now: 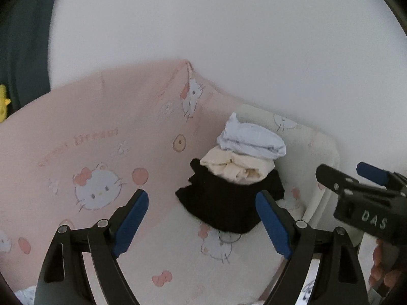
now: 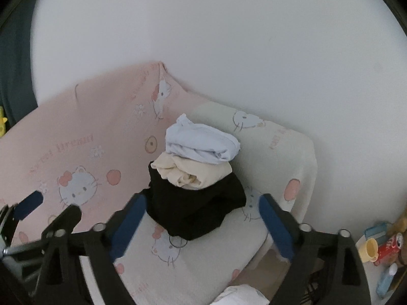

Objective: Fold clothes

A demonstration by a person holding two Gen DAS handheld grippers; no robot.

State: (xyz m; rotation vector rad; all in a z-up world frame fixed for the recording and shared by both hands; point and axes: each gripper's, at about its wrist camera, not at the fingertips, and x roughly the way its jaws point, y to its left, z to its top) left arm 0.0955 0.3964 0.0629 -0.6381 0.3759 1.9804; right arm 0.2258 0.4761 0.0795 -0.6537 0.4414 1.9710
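Note:
A stack of three folded clothes sits on a white cartoon-cat cushion: a black garment at the bottom, a cream one in the middle, and a light blue one on top. My left gripper is open and short of the stack, with nothing between its blue pads. To its right, my right gripper is also open and holds nothing. Neither touches the clothes.
A pink cartoon-cat cushion leans on the white wall behind the stack. A dark curtain and a yellow object are at the left. A yellow cup, a red can and a blue bottle stand at the right.

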